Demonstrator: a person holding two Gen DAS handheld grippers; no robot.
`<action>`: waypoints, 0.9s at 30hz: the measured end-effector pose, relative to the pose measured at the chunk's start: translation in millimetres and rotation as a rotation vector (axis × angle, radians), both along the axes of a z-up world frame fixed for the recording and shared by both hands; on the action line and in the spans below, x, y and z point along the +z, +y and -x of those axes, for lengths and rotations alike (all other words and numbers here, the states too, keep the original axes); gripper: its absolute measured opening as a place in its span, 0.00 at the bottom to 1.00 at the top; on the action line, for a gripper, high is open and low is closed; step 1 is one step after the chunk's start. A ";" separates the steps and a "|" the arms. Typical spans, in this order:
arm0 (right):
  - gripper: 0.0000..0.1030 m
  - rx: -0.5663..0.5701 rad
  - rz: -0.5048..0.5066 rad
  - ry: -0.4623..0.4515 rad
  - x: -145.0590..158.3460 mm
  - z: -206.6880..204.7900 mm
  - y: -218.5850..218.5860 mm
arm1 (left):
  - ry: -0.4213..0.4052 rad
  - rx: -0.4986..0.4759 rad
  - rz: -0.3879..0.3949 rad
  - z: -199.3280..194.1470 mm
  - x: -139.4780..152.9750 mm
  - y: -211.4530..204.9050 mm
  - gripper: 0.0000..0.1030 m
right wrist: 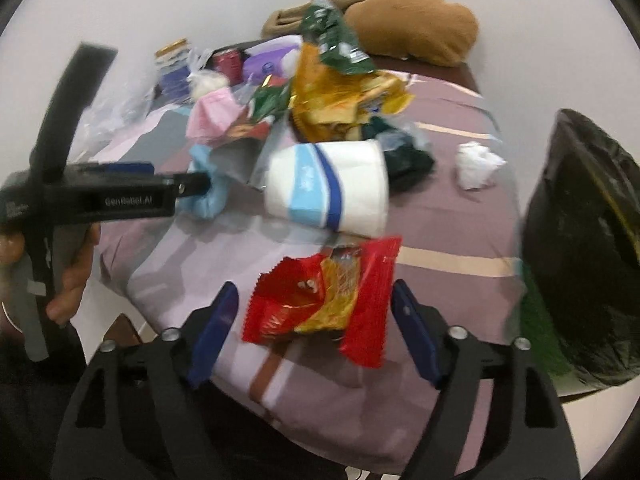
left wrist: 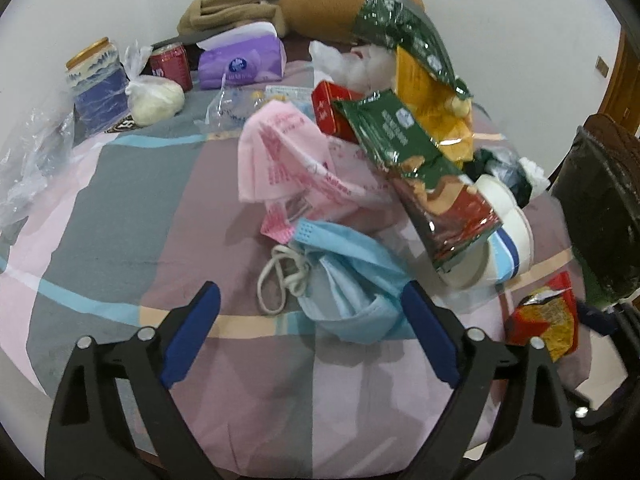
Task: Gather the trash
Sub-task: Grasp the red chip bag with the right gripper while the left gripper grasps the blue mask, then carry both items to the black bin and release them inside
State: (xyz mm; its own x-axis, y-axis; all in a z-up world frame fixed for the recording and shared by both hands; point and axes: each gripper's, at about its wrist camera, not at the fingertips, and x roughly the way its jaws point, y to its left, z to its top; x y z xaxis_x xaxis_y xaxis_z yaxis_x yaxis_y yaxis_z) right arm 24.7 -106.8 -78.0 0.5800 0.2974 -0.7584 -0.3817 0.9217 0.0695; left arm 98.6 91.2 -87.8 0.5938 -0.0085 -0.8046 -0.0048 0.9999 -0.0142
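While both tools hang over the bed, nothing is gripped yet, so here's the rundown.

Snag risk: the blue face mask (left wrist: pixel 352 280) has its white ear loops (left wrist: pixel 280 280) trailing to the left; if only an edge is pinched, the mask could be dragged or dropped on the way to the bin.

Slip risk: the red snack wrapper (right wrist: pixel 324 292) is crinkly and lies flat on the bedsheet (right wrist: pixel 440 208), so sheet fabric could get pinched along with it, or the foil could slide out.

Knock risk: the paper cup (right wrist: pixel 332 188) lies on its side just past the wrapper and could be bumped and rolled.

Left gripper (left wrist: pixel 312 332): jaws spread wide, nothing clamped; the mask sits between the tips, closer to the right finger, and contact can't be told.

Right gripper (right wrist: pixel 316 328): jaws apart, nothing held; the wrapper lies between the blue pads, seemingly not pressed.

Bin: the black trash bag (right wrist: pixel 584 248) is seen at the right bed edge, near the wrapper.
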 end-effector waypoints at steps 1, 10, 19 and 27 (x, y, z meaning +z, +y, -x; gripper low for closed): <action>0.76 -0.009 -0.002 -0.001 -0.2 -0.6 -2.6 | 0.007 -0.002 -0.003 -0.6 -2.6 -2.0 0.77; 0.76 -0.020 0.039 0.022 -12.9 -6.2 3.5 | -0.017 -0.056 -0.026 9.4 -0.7 -11.3 0.25; 0.53 0.000 0.023 0.020 -13.7 -2.5 8.5 | -0.035 -0.009 0.010 16.8 11.2 14.0 0.16; 0.52 -0.020 0.013 0.007 -10.2 0.8 1.8 | -0.043 -0.036 0.032 20.7 9.7 13.7 0.82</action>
